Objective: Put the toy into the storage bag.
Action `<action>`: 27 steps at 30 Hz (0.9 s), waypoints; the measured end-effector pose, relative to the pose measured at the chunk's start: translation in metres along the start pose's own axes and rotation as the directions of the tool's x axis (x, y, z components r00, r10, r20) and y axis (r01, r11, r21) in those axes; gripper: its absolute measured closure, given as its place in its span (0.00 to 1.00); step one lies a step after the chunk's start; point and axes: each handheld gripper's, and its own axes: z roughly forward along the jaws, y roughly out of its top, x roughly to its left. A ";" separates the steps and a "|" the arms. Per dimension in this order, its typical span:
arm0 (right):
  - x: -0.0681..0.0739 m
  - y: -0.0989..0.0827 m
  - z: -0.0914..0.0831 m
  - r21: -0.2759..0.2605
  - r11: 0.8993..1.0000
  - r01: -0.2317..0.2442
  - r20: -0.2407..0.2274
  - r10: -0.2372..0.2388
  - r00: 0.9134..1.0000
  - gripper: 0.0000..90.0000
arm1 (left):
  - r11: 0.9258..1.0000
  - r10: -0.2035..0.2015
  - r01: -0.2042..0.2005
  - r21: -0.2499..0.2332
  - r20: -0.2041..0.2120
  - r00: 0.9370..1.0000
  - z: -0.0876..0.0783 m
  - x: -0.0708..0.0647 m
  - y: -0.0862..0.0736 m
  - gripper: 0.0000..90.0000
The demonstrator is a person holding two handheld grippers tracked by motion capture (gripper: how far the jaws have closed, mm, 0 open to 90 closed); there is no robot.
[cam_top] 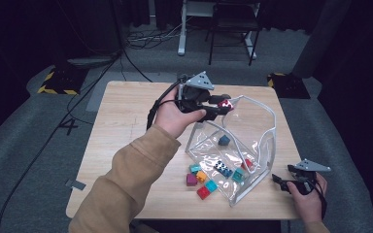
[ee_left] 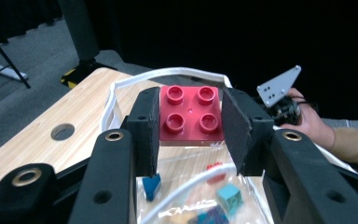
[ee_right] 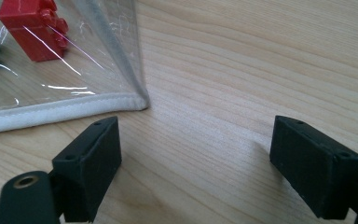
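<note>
My left gripper point(cam_top: 222, 104) is shut on a red four-stud brick point(ee_left: 190, 115), raised over the open mouth of a clear plastic bag point(cam_top: 252, 141) with white trim. In the left gripper view the black pads point(ee_left: 145, 128) press on the brick's two sides, studs facing the camera. The bag lies on the wooden table point(cam_top: 126, 126) with a blue brick point(cam_top: 224, 140) and other coloured bricks inside. My right gripper point(cam_top: 278, 180) rests open at the table's right front, next to the bag's corner point(ee_right: 137, 100); nothing lies between its jaws.
Several loose bricks point(cam_top: 201, 180) in teal, orange, purple and red lie on the table in front of the bag. A round hole point(ee_left: 62, 131) shows in the tabletop. Chairs, cables and dark curtains stand beyond the table's far edge.
</note>
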 end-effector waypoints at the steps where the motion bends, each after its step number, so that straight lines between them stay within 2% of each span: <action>1: 0.000 0.000 0.000 0.000 1.000 0.000 0.000 0.000 1.000 0.18 | 1.000 0.001 -0.001 -0.005 -0.002 1.000 0.006 0.000 0.003 0.65; 4: 0.000 0.000 0.000 0.001 1.000 0.000 0.000 0.000 1.000 0.18 | 1.000 0.005 -0.005 -0.006 -0.004 1.000 0.013 0.000 0.006 0.65; 6: 0.000 0.000 0.000 0.000 1.000 0.000 -0.001 0.000 1.000 0.18 | 1.000 0.005 -0.005 -0.015 0.017 1.000 0.026 -0.001 0.010 0.66; 12: 0.000 0.000 0.000 0.001 1.000 0.001 -0.001 -0.001 1.000 0.18 | 0.999 0.023 -0.021 -0.032 0.036 0.999 0.050 -0.002 0.017 0.65; 13: 0.000 0.000 0.000 0.001 1.000 0.001 -0.001 -0.001 1.000 0.18 | 0.999 0.023 -0.021 -0.032 0.036 0.999 0.050 -0.002 0.017 0.65; 15: 0.000 0.000 0.000 0.001 1.000 0.000 -0.002 0.000 1.000 0.18 | 0.999 0.019 -0.018 -0.029 0.038 0.999 0.062 -0.002 0.019 0.65; 23: 0.000 0.000 0.000 0.002 1.000 0.000 -0.002 0.000 1.000 0.18 | 1.000 -0.001 0.002 -0.004 0.042 0.999 0.088 0.001 0.015 0.66; 27: 0.000 0.000 0.000 0.002 1.000 0.000 -0.003 0.000 1.000 0.18 | 1.000 -0.017 0.016 0.019 0.045 0.999 0.102 0.004 0.008 0.66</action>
